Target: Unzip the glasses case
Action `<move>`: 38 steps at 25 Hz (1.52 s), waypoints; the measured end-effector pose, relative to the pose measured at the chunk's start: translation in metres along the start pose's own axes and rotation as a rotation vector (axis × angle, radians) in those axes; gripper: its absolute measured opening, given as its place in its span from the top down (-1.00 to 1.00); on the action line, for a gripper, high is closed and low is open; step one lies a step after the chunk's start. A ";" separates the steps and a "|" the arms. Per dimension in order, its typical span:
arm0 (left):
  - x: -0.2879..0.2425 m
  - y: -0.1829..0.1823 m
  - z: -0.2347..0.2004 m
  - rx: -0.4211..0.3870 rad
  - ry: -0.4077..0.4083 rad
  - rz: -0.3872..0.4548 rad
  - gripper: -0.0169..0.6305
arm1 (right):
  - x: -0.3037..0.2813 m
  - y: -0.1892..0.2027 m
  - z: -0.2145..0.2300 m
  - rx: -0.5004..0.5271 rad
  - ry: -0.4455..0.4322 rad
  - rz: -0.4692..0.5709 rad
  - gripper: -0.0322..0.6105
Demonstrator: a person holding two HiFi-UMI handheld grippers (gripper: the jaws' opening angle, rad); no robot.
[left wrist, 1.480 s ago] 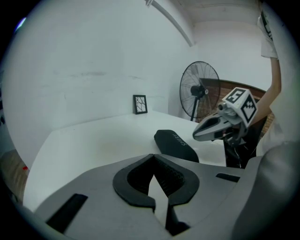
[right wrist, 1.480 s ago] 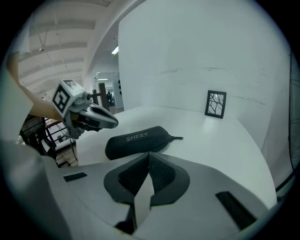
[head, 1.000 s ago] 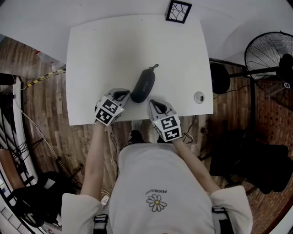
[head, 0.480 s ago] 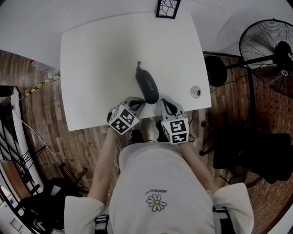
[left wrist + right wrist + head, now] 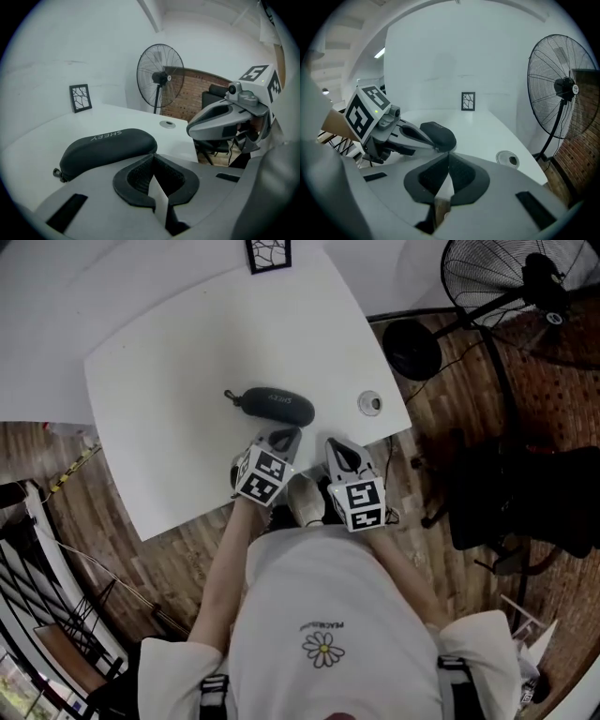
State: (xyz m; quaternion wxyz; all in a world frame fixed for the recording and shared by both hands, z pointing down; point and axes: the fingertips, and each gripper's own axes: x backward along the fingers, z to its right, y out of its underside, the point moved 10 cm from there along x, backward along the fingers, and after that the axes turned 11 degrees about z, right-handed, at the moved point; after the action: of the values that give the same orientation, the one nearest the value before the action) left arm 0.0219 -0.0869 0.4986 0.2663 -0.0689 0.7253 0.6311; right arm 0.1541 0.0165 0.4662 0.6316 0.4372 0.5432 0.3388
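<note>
A black zipped glasses case (image 5: 274, 404) lies crosswise on the white table (image 5: 187, 352), near its front edge. The zip pull (image 5: 230, 396) is at the case's left end. My left gripper (image 5: 286, 435) is shut and empty, its tips right at the case's near long side; I cannot tell if they touch. In the left gripper view the case (image 5: 108, 150) fills the space just beyond the left gripper (image 5: 152, 158). My right gripper (image 5: 337, 448) is shut and empty, to the right of the case over the table's front edge. The right gripper view shows the case (image 5: 440, 133) ahead of the right gripper (image 5: 449, 158).
A round cable grommet (image 5: 371, 403) sits in the table to the right of the case. A framed marker card (image 5: 267, 254) stands at the far edge. A standing fan (image 5: 497, 277) and dark chairs (image 5: 525, 502) are on the wooden floor to the right.
The case has swung counter-clockwise on the table, its pull going from far right to left. The view has turned too. Both grippers shifted along the front edge and stayed shut.
</note>
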 end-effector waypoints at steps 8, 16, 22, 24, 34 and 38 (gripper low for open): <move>0.022 -0.050 -0.018 -0.153 -0.082 0.007 0.91 | -0.009 0.005 -0.014 -0.085 -0.061 -0.020 0.75; 0.003 -0.062 -0.051 -0.322 -0.048 -0.174 0.91 | -0.047 0.006 -0.026 -0.113 0.005 -0.144 0.46; -0.002 -0.056 -0.050 -0.267 -0.078 -0.159 0.91 | -0.063 0.011 -0.030 -0.123 0.075 -0.204 0.46; -0.002 -0.054 -0.050 -0.251 -0.077 -0.147 0.91 | -0.067 0.013 -0.029 -0.142 0.083 -0.216 0.46; 0.000 -0.053 -0.051 -0.197 -0.097 -0.120 0.91 | -0.075 0.010 -0.029 -0.082 0.051 -0.228 0.78; 0.001 -0.052 -0.053 -0.181 -0.100 -0.108 0.91 | -0.078 0.010 -0.029 -0.057 0.027 -0.236 0.87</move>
State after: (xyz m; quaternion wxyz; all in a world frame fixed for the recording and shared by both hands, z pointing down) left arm 0.0277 -0.1476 0.4562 0.3284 -0.1002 0.6465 0.6813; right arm 0.1118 -0.0444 0.5045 0.6719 0.3476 0.5896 0.2832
